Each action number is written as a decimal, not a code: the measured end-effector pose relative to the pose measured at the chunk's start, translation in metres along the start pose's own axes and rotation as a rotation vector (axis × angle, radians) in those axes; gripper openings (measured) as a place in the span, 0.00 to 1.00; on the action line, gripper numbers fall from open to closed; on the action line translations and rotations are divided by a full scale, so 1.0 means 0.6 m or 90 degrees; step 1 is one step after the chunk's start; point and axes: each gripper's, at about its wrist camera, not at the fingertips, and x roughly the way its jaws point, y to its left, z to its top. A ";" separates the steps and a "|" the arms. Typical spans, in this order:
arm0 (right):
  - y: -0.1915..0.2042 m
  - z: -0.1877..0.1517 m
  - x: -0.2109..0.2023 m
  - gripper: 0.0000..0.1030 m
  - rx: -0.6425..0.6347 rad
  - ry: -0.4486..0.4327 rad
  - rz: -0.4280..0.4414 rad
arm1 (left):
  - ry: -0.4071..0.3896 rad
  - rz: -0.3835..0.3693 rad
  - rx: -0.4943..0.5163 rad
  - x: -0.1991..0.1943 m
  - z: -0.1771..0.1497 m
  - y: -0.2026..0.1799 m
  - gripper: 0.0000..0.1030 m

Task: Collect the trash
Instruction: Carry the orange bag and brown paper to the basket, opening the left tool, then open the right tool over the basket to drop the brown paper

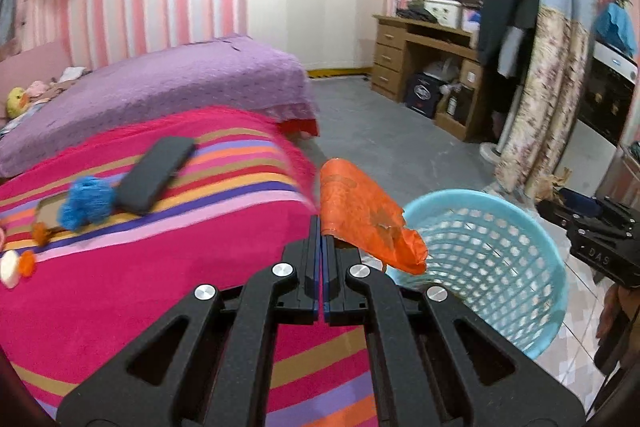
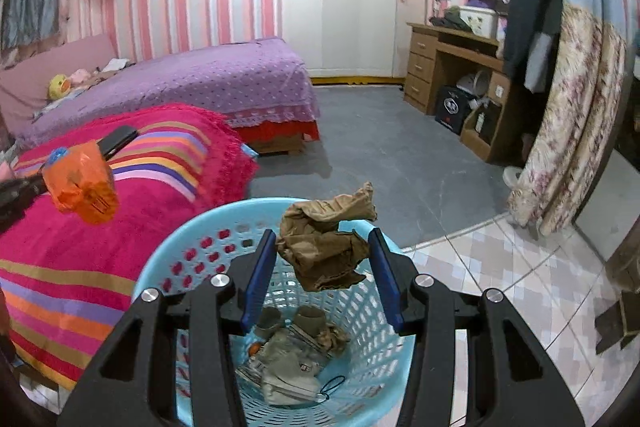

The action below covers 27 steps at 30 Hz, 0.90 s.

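Note:
My left gripper (image 1: 323, 233) is shut on an orange plastic wrapper (image 1: 362, 217) and holds it in the air beside the light blue mesh basket (image 1: 520, 267). The wrapper also shows at the left of the right wrist view (image 2: 82, 187). My right gripper (image 2: 322, 267) is open right above the basket (image 2: 192, 247). A crumpled brown paper (image 2: 324, 241) sits between its blue pads, not clamped, over the basket's mouth. Several crumpled scraps (image 2: 288, 359) lie in the basket's bottom.
A striped pink blanket (image 1: 140, 267) covers the surface on the left, with a black case (image 1: 154, 173), a blue scrubber (image 1: 86, 201) and small orange and white bits (image 1: 18, 267). A purple bed (image 2: 192, 83), a wooden desk (image 2: 452, 67) and a floral curtain (image 2: 568, 131) stand behind.

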 end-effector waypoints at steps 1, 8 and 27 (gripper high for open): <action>-0.006 0.000 0.000 0.46 0.006 0.000 -0.002 | 0.004 -0.006 0.006 0.010 0.000 -0.019 0.00; -0.033 -0.006 0.007 0.46 0.031 0.001 -0.009 | 0.033 -0.041 0.005 0.058 -0.007 -0.091 0.00; -0.017 -0.018 0.037 0.49 0.010 0.023 -0.015 | 0.017 0.057 -0.019 0.054 -0.021 -0.038 0.92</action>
